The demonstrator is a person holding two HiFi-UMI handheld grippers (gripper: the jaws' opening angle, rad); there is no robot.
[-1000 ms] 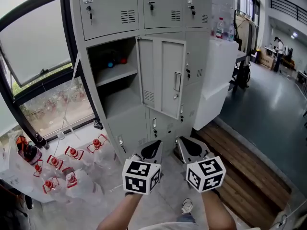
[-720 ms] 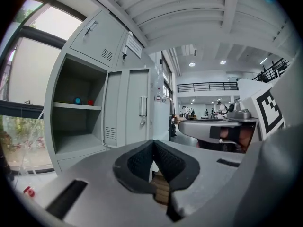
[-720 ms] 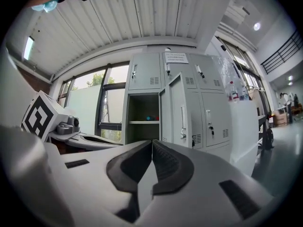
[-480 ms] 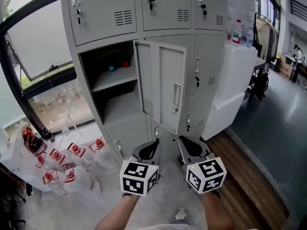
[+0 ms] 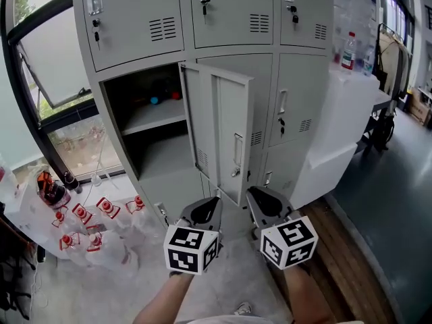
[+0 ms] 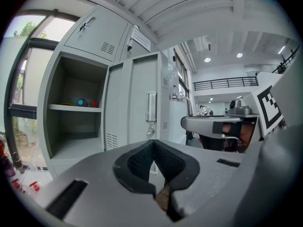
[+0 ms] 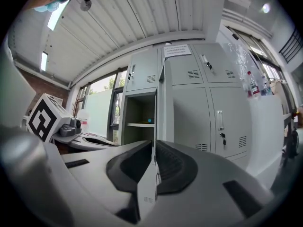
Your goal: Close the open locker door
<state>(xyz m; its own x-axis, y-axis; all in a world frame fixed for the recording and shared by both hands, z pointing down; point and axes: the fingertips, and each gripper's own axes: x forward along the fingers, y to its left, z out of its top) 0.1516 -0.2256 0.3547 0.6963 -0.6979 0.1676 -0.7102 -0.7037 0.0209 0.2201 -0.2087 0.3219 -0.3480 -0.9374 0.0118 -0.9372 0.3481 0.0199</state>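
Note:
The grey locker door (image 5: 219, 133) stands open, swung out from the left column, with its handle (image 5: 237, 150) facing me. Behind it the open compartment (image 5: 145, 130) has a shelf with a blue item (image 5: 155, 100) and a red item (image 5: 175, 96). My left gripper (image 5: 202, 213) and right gripper (image 5: 266, 208) hang low side by side in front of the lockers, well short of the door. Both are shut and empty. The left gripper view shows the door (image 6: 137, 103) face-on beyond my left gripper (image 6: 154, 145). In the right gripper view the door (image 7: 161, 108) is edge-on above my right gripper (image 7: 155, 148).
Several bagged bottles with red caps (image 5: 88, 228) lie on the floor at the left, below a window (image 5: 47, 59). A white cabinet (image 5: 337, 127) with bottles (image 5: 348, 49) on top stands right of the lockers. A wooden floor strip (image 5: 344, 262) runs along the right.
The lockers have shifted right in the head view and look closer and more face-on. Both grippers stay shut, side by side. The door is open as before.

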